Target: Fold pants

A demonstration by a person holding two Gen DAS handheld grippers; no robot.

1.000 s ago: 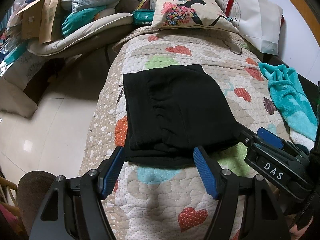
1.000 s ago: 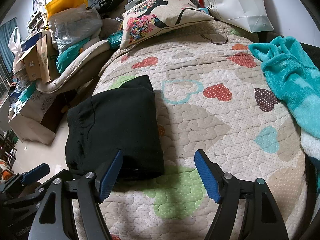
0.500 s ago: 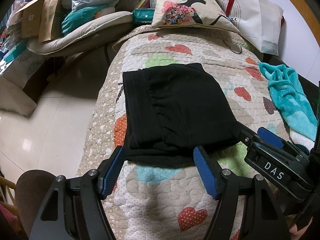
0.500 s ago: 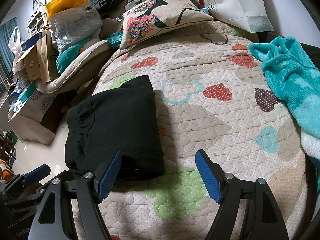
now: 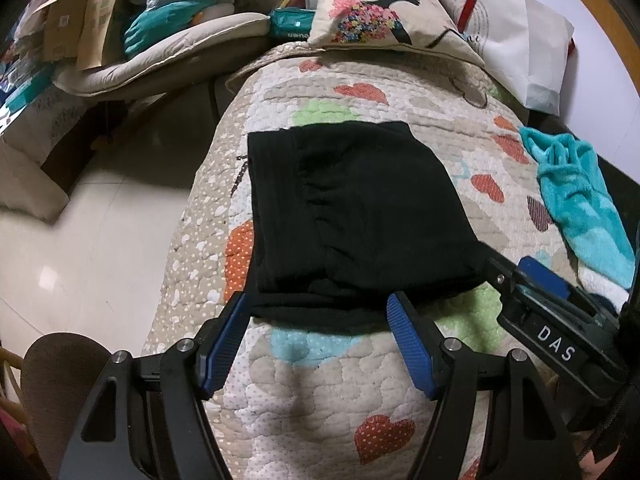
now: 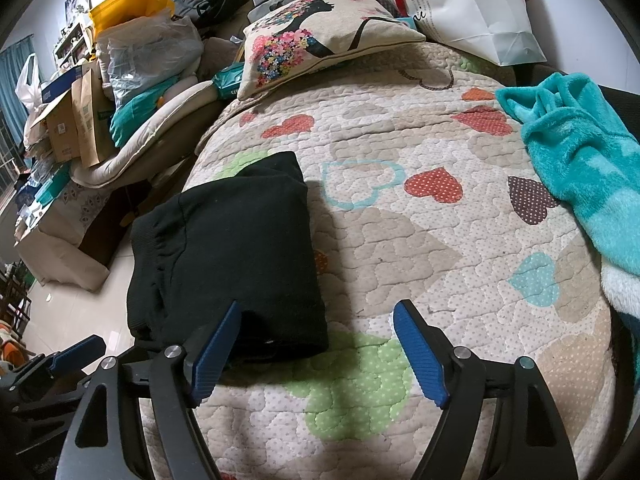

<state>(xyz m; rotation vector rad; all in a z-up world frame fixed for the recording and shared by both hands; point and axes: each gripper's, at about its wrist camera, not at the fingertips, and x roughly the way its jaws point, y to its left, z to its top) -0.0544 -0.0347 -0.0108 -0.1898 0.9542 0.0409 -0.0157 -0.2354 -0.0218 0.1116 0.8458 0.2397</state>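
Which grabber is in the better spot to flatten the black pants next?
Probably the left. The left gripper sits open right at the near edge of the folded black pants, centred on them. The right gripper, jaws opening, mostly faces bare quilt, only at the pants' corner.

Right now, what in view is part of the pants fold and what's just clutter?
Part of the job:
- black pants, folded flat on the heart quilt
- left gripper, open
- right gripper, jaws opening, pads off the cloth

Just lying about:
- teal fleece
- floral pillow
- white bag
- boxes and bags off the bed
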